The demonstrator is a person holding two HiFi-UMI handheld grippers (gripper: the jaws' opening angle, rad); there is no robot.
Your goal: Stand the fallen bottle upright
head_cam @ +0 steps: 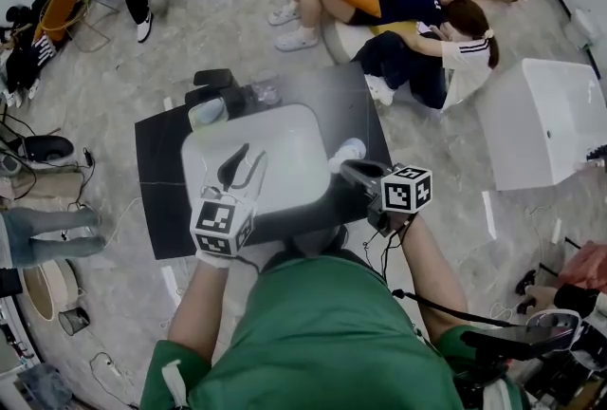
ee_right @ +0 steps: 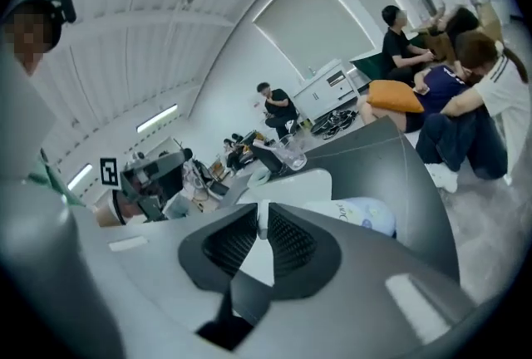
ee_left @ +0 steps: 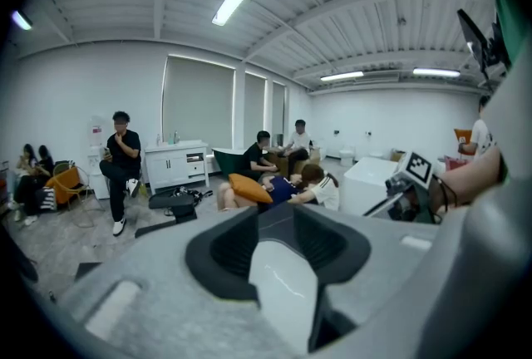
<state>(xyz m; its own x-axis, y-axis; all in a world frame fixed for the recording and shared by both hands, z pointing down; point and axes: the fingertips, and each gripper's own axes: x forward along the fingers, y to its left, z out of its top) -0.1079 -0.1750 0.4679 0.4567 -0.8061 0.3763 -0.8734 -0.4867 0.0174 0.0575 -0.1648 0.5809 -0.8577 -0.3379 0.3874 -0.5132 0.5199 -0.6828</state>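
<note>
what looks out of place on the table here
The bottle lies on its side at the right edge of the white tray instead of standing upright. No spill shows, and nothing else stands out.

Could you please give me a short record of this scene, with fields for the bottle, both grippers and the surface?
bottle: pale bottle, lying on its side, just right of the white tray
left gripper: left gripper, jaws apart, nothing between them, over the tray
right gripper: right gripper, jaws together, nothing between them, close beside the bottle, not gripping it
surface: white tray on a black table
other items: clear glass and black device at the table's far side
task state: bottle not yet upright
</note>
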